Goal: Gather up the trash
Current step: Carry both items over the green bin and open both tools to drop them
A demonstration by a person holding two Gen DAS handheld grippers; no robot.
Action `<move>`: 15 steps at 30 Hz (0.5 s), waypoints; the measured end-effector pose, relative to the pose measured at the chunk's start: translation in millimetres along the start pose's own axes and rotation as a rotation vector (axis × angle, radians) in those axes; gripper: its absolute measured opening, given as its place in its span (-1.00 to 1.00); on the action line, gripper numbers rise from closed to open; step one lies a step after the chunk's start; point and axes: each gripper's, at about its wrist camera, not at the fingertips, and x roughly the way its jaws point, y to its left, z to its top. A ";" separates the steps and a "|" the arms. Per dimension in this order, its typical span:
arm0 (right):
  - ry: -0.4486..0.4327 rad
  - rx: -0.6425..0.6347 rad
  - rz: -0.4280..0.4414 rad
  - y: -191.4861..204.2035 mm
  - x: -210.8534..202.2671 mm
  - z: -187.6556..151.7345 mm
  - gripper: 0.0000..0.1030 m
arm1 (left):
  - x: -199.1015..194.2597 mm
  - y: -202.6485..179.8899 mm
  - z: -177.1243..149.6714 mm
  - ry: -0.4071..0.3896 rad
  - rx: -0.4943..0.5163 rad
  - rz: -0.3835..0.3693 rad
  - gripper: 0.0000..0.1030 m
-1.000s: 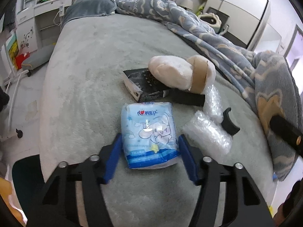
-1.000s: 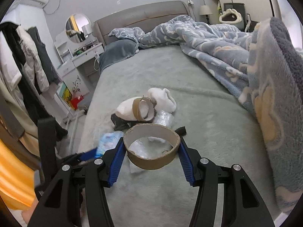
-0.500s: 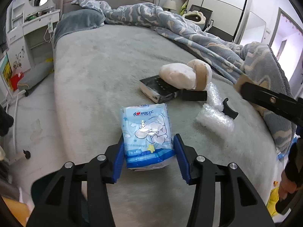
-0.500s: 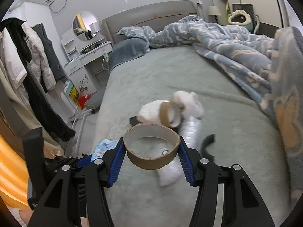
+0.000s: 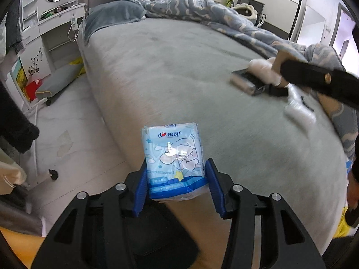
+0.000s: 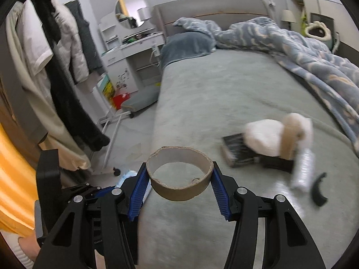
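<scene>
The left gripper [image 5: 175,183] is clamped on a pale blue tissue pack [image 5: 174,159] printed with a cartoon dog, held above the bed's [image 5: 179,67] left edge. The right gripper [image 6: 179,186] squeezes a brown cardboard tape ring [image 6: 179,179], torn along its rim, over the same edge. Farther in lie a white plush toy [image 6: 269,139], a black box [image 6: 235,150] and crumpled bubble wrap [image 6: 303,170].

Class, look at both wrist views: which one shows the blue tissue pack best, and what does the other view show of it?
The left wrist view. There the blue tissue pack sits centred, its printed front fully visible, clamped in the left gripper. The right wrist view shows only a pale sliver of it beside the right gripper, which grips the cardboard ring.
</scene>
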 end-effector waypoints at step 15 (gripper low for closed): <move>0.106 0.024 0.143 57.3 53.0 -6.2 0.08 | 6.3 66.0 -51.4 0.182 0.087 0.029 0.00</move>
